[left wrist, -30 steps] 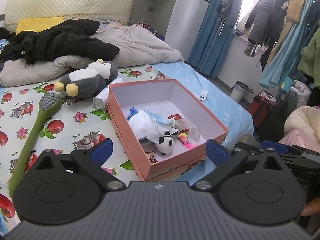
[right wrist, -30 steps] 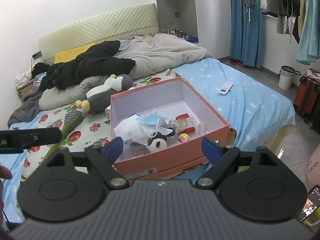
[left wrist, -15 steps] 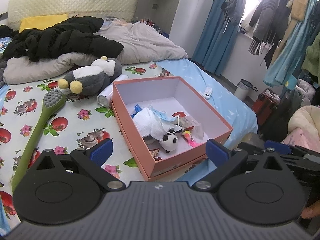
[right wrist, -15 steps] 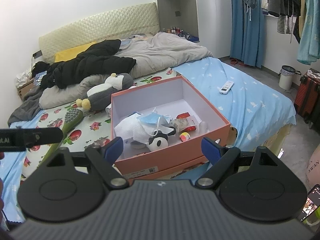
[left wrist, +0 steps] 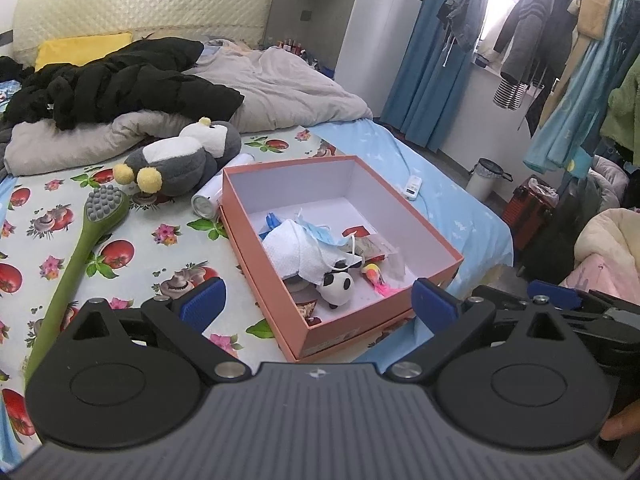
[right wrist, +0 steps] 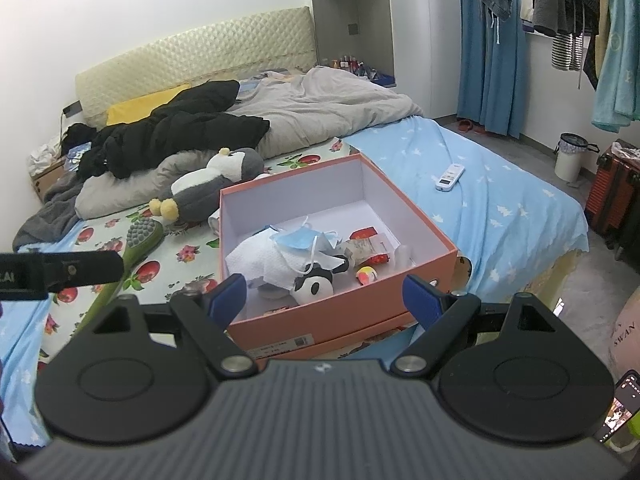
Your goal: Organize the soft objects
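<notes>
An orange box [left wrist: 360, 322] [right wrist: 340, 320] lies open on the bed. Inside it are a small panda plush [left wrist: 338, 286] [right wrist: 316, 282], a white cloth [left wrist: 296, 250] [right wrist: 260, 258], a blue face mask [left wrist: 320, 232] [right wrist: 300, 240] and some small packets. A grey and white penguin plush [left wrist: 180, 162] [right wrist: 216, 186] lies on the fruit-print sheet behind the box's left corner. My left gripper [left wrist: 316, 304] hovers open before the box's near-left corner, holding nothing. My right gripper [right wrist: 326, 300] is open and empty too, in front of the box's near side.
A green long-handled brush [left wrist: 76, 260] [right wrist: 140, 240] lies left of the box, with a white cylinder [left wrist: 208, 200] beside the penguin. A remote [left wrist: 412, 186] [right wrist: 450, 176] rests on the blue sheet. A black jacket [left wrist: 120, 80] and grey duvet fill the bed's head; clothes hang at right.
</notes>
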`<move>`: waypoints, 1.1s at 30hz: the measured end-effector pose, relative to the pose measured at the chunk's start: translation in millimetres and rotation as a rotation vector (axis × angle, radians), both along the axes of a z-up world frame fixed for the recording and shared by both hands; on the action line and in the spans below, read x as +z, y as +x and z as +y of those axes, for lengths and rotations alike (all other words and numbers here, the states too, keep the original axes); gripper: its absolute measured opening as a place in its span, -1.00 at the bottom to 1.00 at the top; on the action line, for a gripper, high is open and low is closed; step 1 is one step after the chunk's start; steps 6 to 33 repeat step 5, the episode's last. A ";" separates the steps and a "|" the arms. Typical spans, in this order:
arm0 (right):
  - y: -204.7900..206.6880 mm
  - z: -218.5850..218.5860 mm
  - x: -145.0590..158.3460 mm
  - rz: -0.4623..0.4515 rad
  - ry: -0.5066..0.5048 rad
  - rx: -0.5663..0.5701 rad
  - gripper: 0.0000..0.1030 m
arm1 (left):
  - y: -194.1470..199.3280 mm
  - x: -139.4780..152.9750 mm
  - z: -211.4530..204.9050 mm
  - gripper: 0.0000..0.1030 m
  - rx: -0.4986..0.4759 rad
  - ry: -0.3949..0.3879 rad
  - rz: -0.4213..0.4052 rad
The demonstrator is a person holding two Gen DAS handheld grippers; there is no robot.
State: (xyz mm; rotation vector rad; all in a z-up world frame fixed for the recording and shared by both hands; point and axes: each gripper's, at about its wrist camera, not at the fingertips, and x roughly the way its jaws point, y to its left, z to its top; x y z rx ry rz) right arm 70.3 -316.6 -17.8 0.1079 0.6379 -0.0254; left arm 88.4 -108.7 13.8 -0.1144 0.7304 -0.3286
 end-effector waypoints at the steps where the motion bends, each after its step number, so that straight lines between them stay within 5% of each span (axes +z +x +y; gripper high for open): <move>1: 0.2 0.1 0.1 0.000 -0.001 0.001 0.69 | -0.1 -0.2 0.2 0.96 0.000 -0.001 0.001; 33: 0.4 0.4 0.0 0.001 0.001 0.001 0.69 | 0.4 -0.7 0.4 0.96 -0.001 0.001 0.006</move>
